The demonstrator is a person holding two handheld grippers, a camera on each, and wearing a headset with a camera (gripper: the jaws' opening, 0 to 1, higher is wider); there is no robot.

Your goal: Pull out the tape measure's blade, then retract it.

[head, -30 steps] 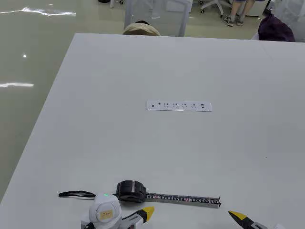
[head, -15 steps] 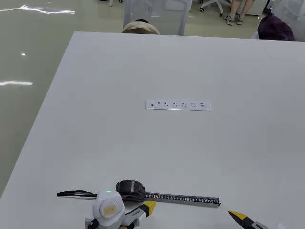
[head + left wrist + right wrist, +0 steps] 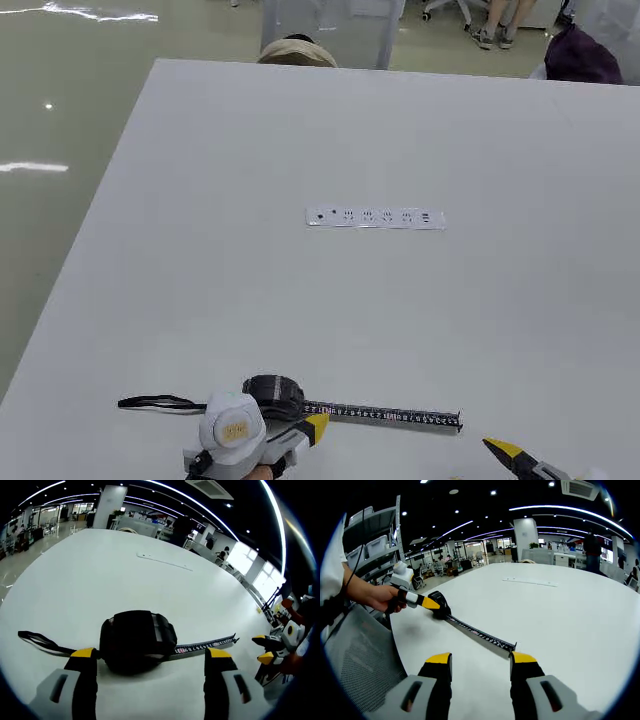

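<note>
Black tape measure [image 3: 274, 396] lies near the white tabletop's [image 3: 300, 300] front edge in our head view, blade [image 3: 390, 415] drawn out rightward. In the left gripper view we see the left gripper's [image 3: 150, 656] fingers spread, flanking its case. In the right gripper view, the right gripper's [image 3: 480, 659] fingers stand spread before the blade's tip.

Bright overhead ceiling strips; floor glare; fisheye edge distortion; sharp.
</note>
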